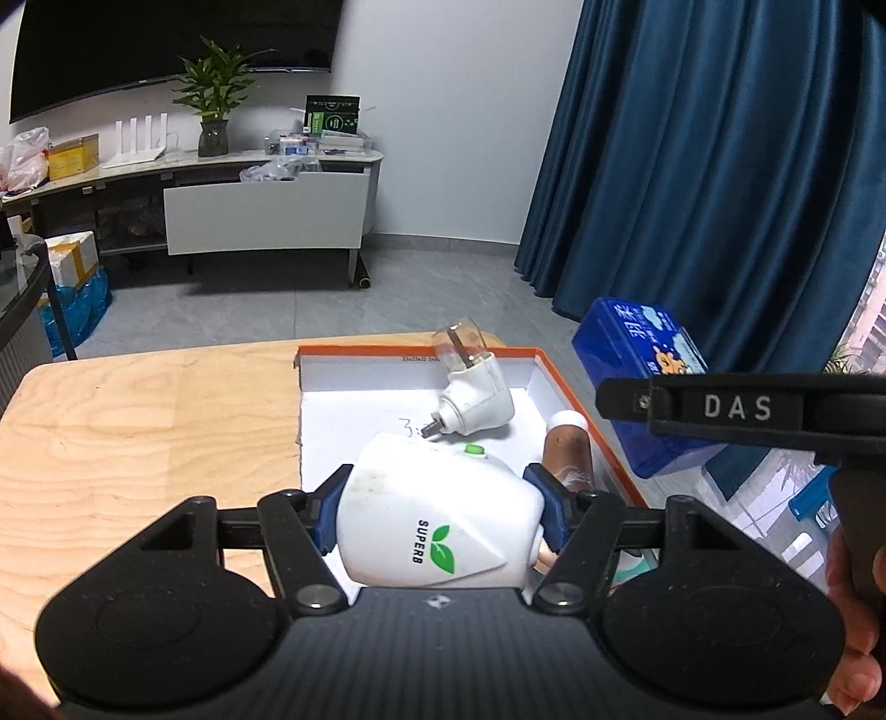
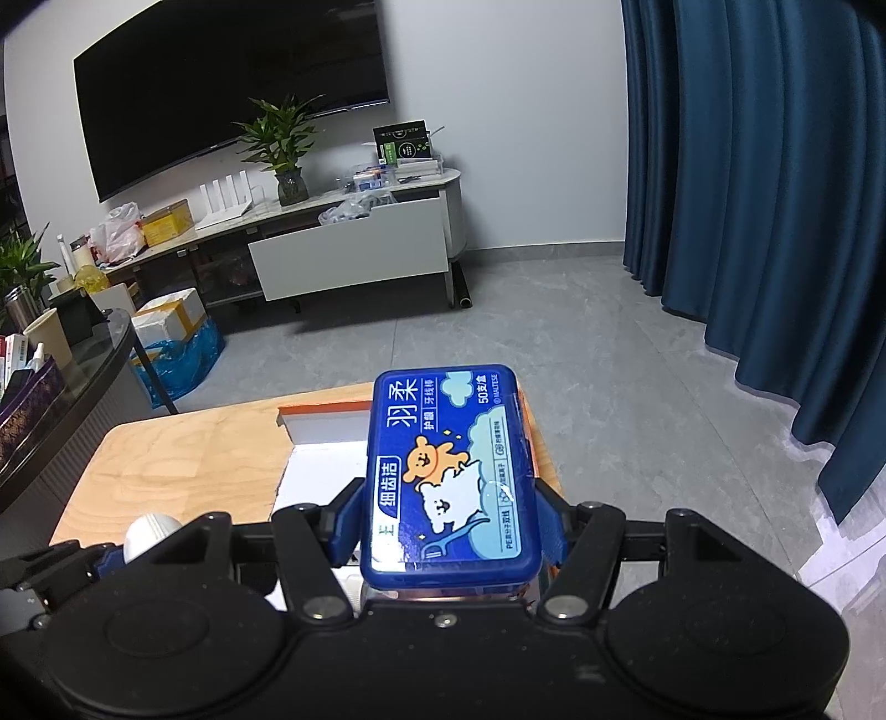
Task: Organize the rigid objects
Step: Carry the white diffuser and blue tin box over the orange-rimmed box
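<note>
The white plastic plug-in device with a green leaf logo and the word SUPERB (image 1: 437,526) sits clamped between the blue pads of the left hand-held gripper (image 1: 440,512), whose jaws stand about half open and press on its two sides; it hangs just above the near part of a shallow white cardboard tray with an orange rim (image 1: 576,387). Inside that tray, at twelve o'clock from the held device, lies a second white plug-in unit with a clear dome cap (image 1: 470,387), tipped on its side, and at two o'clock lies a brown cylindrical bottle with a white cap (image 1: 567,451), close to the tray's right wall. The tray rests on a light wooden table (image 1: 138,421). At three o'clock, beyond the tray's right edge, the right hand-held gripper (image 2: 449,520) holds a flat dark blue plastic box printed with a cartoon bear and Chinese characters (image 2: 451,471); its jaws, likewise about half open, grip the box's long sides, and the box floats above the tray's right part in the right wrist view. Farther out, at twelve o'clock, a grey tiled floor (image 1: 387,299) runs to a low white media cabinet (image 1: 266,216) with a potted green plant (image 1: 213,105) and a large dark wall screen (image 1: 166,50) above it. At one to three o'clock hangs a dark blue curtain (image 1: 720,166).
</note>
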